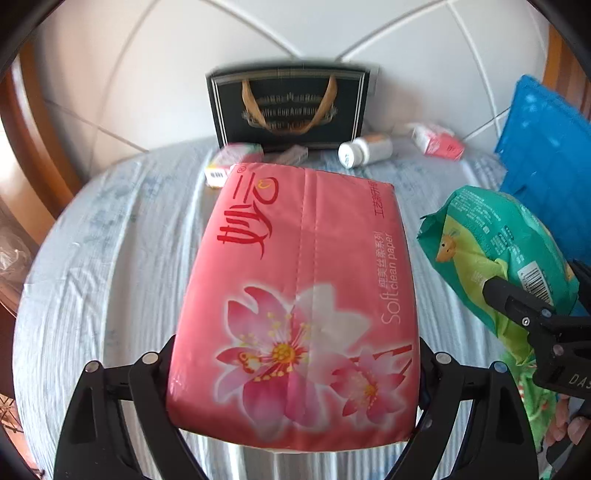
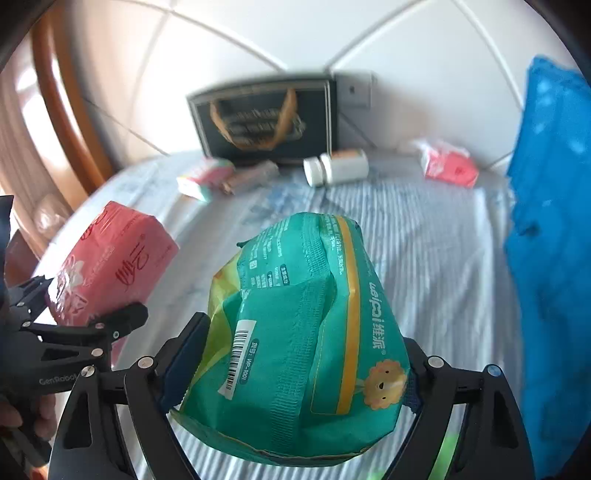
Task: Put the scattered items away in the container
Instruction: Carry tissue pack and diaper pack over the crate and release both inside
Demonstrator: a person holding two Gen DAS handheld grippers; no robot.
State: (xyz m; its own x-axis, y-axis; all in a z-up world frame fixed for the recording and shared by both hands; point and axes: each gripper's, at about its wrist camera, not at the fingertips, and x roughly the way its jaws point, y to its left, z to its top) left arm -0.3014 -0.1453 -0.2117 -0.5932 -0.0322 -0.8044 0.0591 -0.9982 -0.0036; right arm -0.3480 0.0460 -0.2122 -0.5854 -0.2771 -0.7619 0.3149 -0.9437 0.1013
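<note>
The left gripper (image 1: 295, 384) is clamping a pink tissue pack (image 1: 299, 295) between its two black fingers, with the pack lifted off the striped cloth (image 1: 110, 258) and sticking out toward the far side. Just to its right, the right gripper (image 2: 295, 373) is squeezing a green wipes pack (image 2: 295, 350) by its near end, also raised above the cloth; the soft pack is bulging between the pads. In the left wrist view the wipes pack (image 1: 491, 251) is hanging beside the tissue pack without touching it.

Farther out, a dark gift bag (image 1: 288, 107) with tan handles is standing upright at the far edge against the white tiled wall (image 1: 295, 29). In front of it, a white pill bottle (image 1: 365, 149) is lying on its side. To the left of the bottle, a small pink-and-green box (image 2: 205, 177) and a brownish packet (image 2: 251, 175) are lying near the bag's foot. Well to the right, a small red tissue packet (image 1: 439, 144) is resting near the wall, and a blue cloth (image 2: 550, 236) is filling the right edge.
</note>
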